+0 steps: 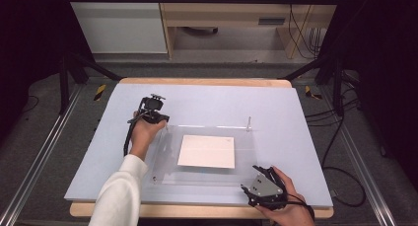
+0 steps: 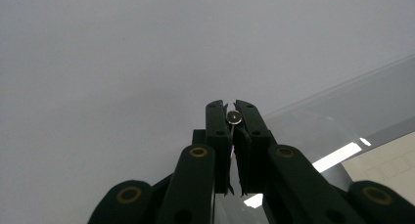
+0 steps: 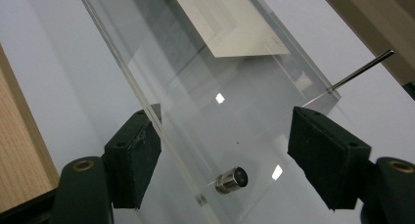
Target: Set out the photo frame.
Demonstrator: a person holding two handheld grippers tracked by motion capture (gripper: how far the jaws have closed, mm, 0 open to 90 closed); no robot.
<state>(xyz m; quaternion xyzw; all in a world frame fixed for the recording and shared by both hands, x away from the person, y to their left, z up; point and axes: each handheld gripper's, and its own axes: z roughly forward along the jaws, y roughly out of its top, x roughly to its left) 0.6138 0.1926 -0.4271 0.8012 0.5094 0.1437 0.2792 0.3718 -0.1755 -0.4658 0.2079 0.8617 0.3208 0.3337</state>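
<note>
High view: a clear plastic sheet [image 1: 207, 154] lies flat on the desk [image 1: 197, 107], pressing a white paper [image 1: 207, 151] under it. At its far left corner the left tool [image 1: 154, 116] is closed on a small metal pin [image 2: 235, 117], probably to seat or pull it there. At the near right corner the right tool [image 1: 263, 189] stands open astride a short metal stud [image 3: 232, 180], likely about to grip it. A thin rod [image 1: 249, 123] stands at the far right corner. Faint boxes show on the paper; no writing is readable.

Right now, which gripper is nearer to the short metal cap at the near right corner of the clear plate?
Right. The right gripper has its open jaws either side of the metal cap. The left gripper is at the clear plate's far left corner, shut on a pin.
</note>
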